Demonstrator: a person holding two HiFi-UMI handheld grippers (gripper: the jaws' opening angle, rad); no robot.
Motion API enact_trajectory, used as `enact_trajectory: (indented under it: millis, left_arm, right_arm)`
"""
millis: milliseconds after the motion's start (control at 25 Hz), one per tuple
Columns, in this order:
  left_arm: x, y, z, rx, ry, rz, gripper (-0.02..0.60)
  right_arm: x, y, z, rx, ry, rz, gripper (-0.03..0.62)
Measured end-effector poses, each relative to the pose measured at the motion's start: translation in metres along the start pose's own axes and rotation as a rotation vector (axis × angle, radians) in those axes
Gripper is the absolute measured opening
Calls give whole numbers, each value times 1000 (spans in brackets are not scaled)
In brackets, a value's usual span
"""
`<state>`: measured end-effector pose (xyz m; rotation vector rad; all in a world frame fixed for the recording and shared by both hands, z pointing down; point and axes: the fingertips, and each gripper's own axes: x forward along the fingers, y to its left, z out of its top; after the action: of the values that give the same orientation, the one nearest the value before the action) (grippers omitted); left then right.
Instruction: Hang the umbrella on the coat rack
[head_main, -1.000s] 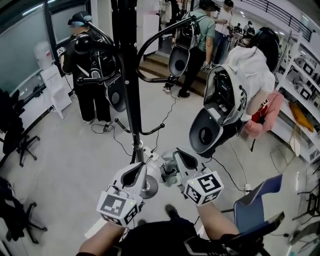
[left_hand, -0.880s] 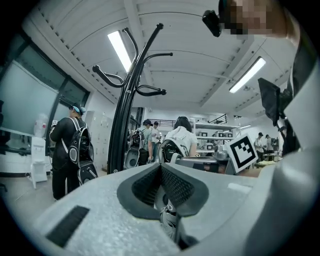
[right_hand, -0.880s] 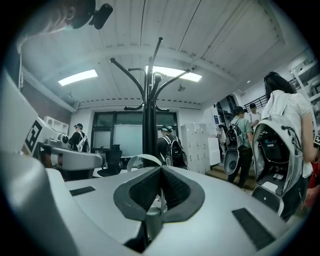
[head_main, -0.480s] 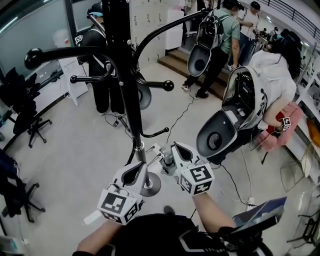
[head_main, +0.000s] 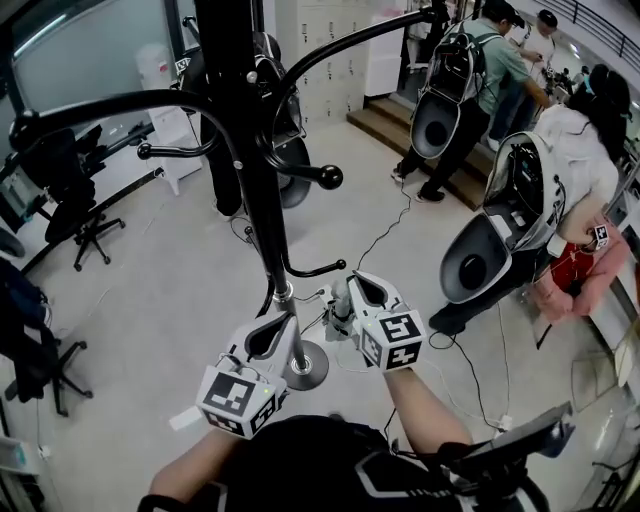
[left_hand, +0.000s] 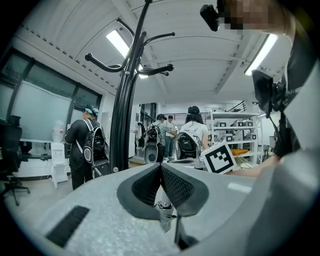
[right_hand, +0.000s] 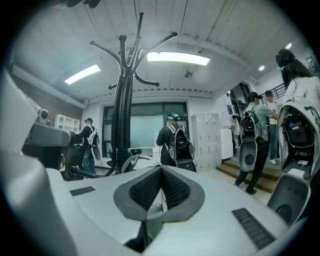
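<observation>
— What does the head view give you?
— A glossy black coat rack (head_main: 255, 200) with curved, ball-tipped arms and a disc base. My left gripper (head_main: 282, 325) and right gripper (head_main: 352, 292) are held low, side by side, just before it.
— Left gripper view?
— Ribbed dark pads (left_hand: 145, 185) pressed together, nothing between.
— Right gripper view?
— Jaws likewise closed and empty, with the pole to their left. I can't make out the umbrella.

Floor (head_main: 150, 310): pale grey, smooth. The coat rack base (head_main: 305, 368), a round disc, stands on it just right of the left gripper (head_main: 280, 328), short of the right gripper (head_main: 342, 292). A black cable (head_main: 383, 228) trails ahead of the right gripper. An office chair (head_main: 75, 200) stands well left of the left gripper.
</observation>
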<state>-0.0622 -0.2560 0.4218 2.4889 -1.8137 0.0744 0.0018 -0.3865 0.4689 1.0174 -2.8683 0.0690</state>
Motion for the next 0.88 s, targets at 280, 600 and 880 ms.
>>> enact_trajectory:
  millis: [280, 600, 880]
  left_arm:
    - [-13, 4, -21, 5, 12, 33, 12]
    - [-6, -8, -34, 13, 45, 58, 12]
    - [-10, -8, -34, 28, 45, 67, 12]
  right_arm:
    - [16, 7, -28, -2, 27, 11, 6]
    - [29, -16, -36, -64, 58, 35, 6]
    - [44, -15, -46, -46, 88, 64, 7]
